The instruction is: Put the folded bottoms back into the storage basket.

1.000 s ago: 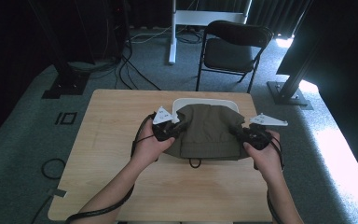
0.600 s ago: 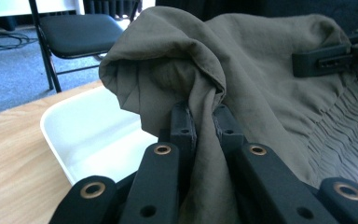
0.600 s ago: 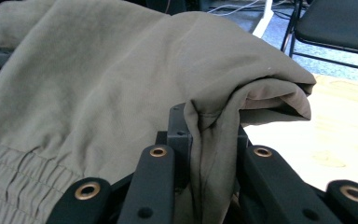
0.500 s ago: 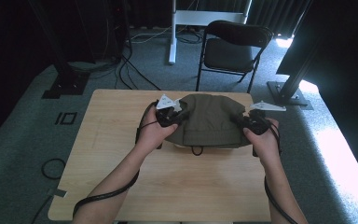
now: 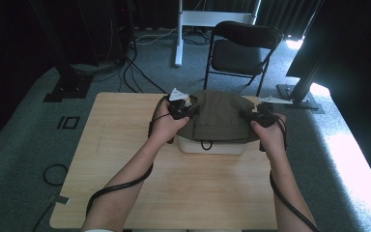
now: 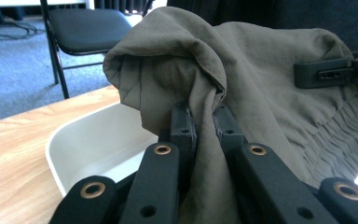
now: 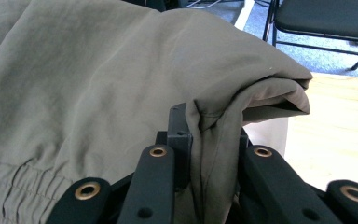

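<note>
A lab or studio: black curtains [image 5: 348,43], rig stands [image 5: 67,87], floor cables [image 5: 125,63], grey carpet [image 5: 24,130], folding chair [image 5: 241,48].

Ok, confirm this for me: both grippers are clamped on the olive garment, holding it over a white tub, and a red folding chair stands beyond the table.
One detail is off: the chair is black, not red, as the high view shows. The rest holds: the left gripper and the right gripper are each shut on the olive garment, which hangs over the white tub on the table.
</note>
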A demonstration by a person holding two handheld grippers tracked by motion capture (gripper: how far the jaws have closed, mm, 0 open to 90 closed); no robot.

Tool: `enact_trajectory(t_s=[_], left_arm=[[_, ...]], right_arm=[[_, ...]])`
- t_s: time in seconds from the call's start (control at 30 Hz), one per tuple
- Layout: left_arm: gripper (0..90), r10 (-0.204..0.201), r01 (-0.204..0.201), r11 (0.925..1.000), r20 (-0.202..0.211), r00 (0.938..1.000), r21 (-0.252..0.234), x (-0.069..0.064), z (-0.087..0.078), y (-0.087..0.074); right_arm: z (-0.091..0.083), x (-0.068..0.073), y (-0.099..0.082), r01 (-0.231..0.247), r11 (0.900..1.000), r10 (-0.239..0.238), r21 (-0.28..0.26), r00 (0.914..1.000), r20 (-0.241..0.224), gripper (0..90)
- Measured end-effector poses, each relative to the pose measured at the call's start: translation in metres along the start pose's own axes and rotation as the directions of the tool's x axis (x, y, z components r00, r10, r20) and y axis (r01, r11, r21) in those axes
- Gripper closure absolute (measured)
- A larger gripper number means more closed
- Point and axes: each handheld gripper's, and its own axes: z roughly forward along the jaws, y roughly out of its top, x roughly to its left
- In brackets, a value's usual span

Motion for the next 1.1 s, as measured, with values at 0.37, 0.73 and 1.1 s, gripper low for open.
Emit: enact_trajectory(t_s=[0.37, 0.73, 1.1], left_arm=[[83.8, -0.081, 0.082, 0.9956, -0.028, 0.9963, 0.046, 0.016, 0.032, -0.015], [83.7, -0.136, 0.144, 0.9845, -0.081, 0.9874, 0.100, 0.024, 0.058, -0.034], [83.3, -0.134, 0.151, 0.9753, -0.112, 0.9846, 0.161, 0.027, 0.071, -0.045]], right_arm=[[0.037, -0.011, -0.004, -0.054, 0.9973, 0.052, 0.051, 0.9982, 0.031, 79.4], [0.071, -0.018, -0.024, -0.105, 0.9908, 0.098, 0.085, 0.9920, 0.080, 79.4], [0.089, -0.022, -0.038, -0.134, 0.9807, 0.121, 0.142, 0.9878, 0.098, 79.2]])
